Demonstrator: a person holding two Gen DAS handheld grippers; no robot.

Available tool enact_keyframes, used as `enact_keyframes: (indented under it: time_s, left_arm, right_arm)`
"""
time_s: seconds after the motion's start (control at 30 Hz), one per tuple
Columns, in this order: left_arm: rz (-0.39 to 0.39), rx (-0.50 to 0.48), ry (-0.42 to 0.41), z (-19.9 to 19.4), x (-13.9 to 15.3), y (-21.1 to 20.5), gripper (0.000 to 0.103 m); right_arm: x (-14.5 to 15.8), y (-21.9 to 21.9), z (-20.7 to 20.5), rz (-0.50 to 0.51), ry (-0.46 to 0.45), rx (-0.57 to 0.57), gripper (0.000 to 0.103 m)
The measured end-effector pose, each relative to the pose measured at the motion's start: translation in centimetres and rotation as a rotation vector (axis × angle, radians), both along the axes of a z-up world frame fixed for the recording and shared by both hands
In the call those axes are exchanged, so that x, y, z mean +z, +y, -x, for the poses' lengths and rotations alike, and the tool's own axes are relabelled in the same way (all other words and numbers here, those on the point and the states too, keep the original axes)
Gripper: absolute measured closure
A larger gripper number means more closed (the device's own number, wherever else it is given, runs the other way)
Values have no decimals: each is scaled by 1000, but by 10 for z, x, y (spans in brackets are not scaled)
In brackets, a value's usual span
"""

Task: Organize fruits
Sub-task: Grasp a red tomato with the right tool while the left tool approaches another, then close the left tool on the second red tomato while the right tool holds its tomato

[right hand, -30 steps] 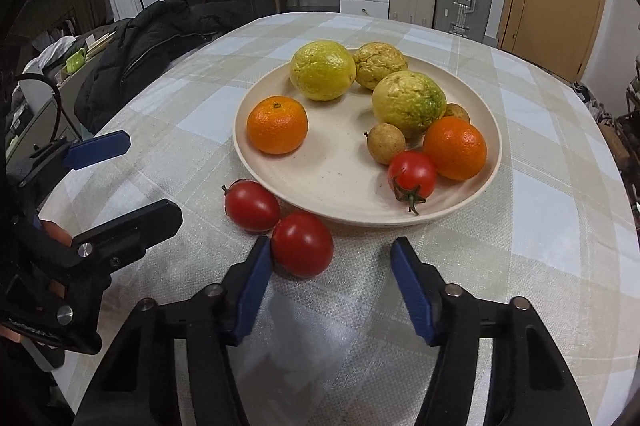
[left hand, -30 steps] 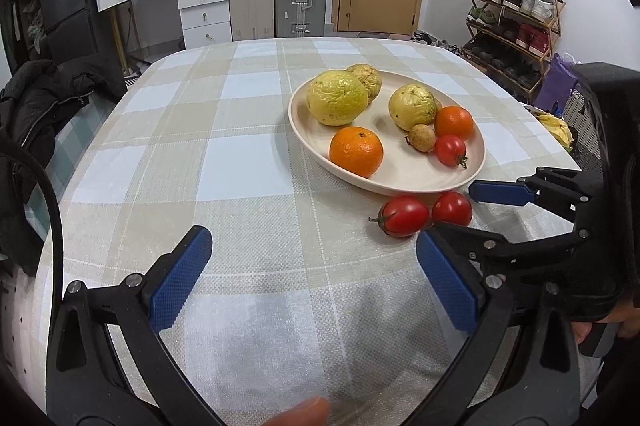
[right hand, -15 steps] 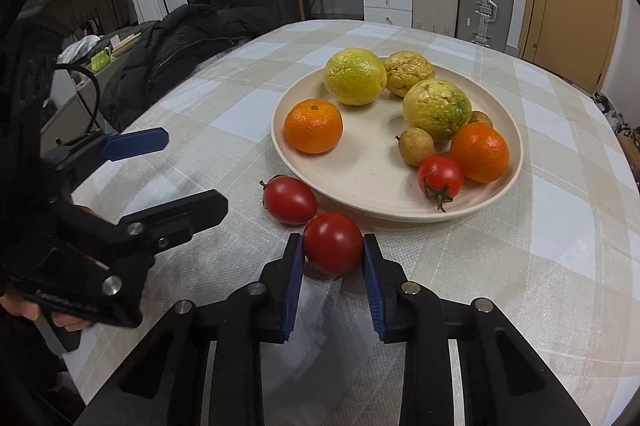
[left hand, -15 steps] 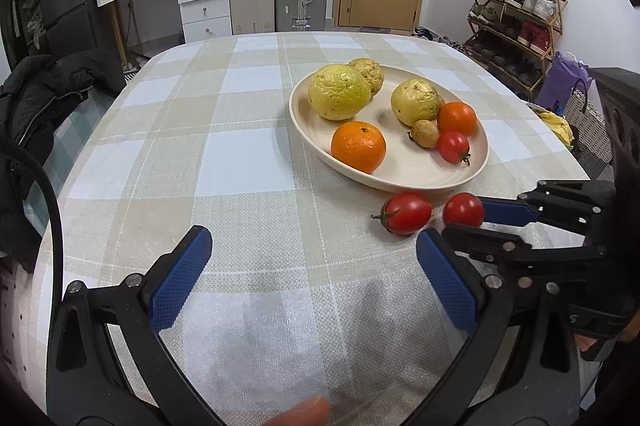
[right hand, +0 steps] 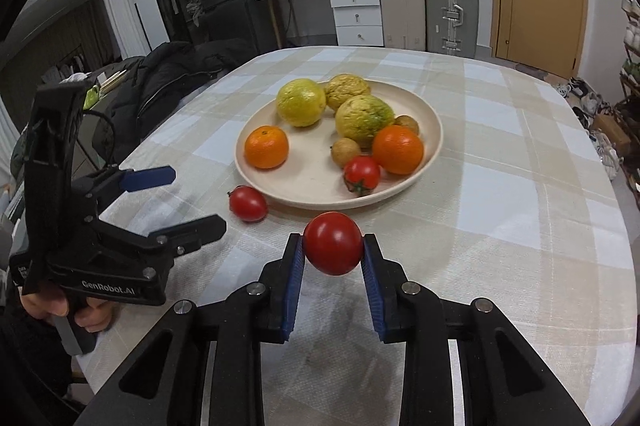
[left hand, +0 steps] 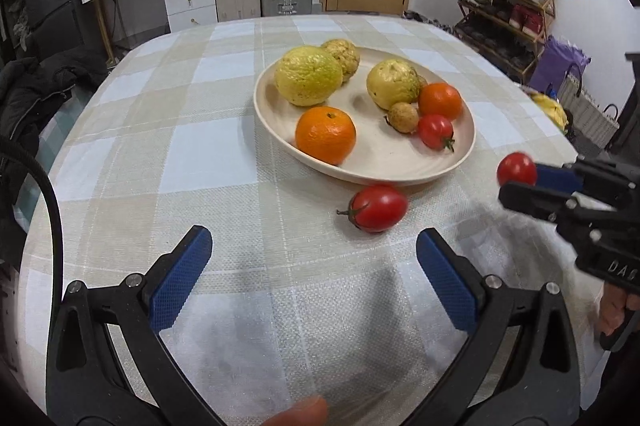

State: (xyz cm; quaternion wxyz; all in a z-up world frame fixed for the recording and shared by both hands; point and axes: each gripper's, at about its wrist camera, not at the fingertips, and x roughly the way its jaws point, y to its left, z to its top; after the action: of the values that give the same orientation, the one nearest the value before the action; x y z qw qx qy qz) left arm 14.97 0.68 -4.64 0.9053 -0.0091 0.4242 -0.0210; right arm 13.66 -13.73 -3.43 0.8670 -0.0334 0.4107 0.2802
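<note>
The right gripper is clamping a tomato at the plate's six o'clock; the left gripper is gaping apart, holding nothing.

red tomato beside fruit plate

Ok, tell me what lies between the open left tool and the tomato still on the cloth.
Nothing: only bare checked tablecloth separates the left tool from the tomato, seen in the left wrist view.

- Left gripper gapes wide over the checked tablecloth.
- A tomato lies near the plate.
- At right, right gripper pinches another tomato.
</note>
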Motion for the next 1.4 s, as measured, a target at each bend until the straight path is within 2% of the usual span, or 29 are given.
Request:
enact_keyframes:
  time_s: [0.3, 0.43, 0.47, 0.53, 0.77, 0.87, 1.0, 1.1, 1.23, 1.4]
  left_arm:
    - [11, 12, 51, -15, -11, -7, 2]
    - [1, -19, 53, -20, -12, -13, 5]
    - [0, -26, 56, -21, -13, -15, 7]
    - [2, -37, 65, -24, -14, -16, 18]
    - [7, -44, 65, -32, -15, -19, 30]
    - [13, -54, 58, -33, -14, -19, 41]
    - [34, -98, 47, -31, -13, -23, 64]
    - [32, -104, 46, -29, -13, -24, 64]
    - [67, -100, 44, -23, -12, -19, 65]
    - [59, -96, 37, -16, -11, -16, 66]
  right_arm:
    - [3, -7, -4, -10, -1, -16, 73]
    - [2, -4, -3, 1, -2, -5, 73]
    - [1, -4, -3, 2, 2, -8, 73]
    - [-1, -2, -3, -1, 9, 0, 73]
    - [-7, 4, -3, 10, 20, 13, 73]
    - [-8, 3, -3, 3, 21, 12, 73]
    - [-8, 2, -5, -5, 22, 7, 73]
    - [-9, 1, -5, -5, 25, 3, 73]
    - [-9, 0, -5, -6, 20, -1, 73]
    - [-4, -1, -3, -16, -3, 5, 73]
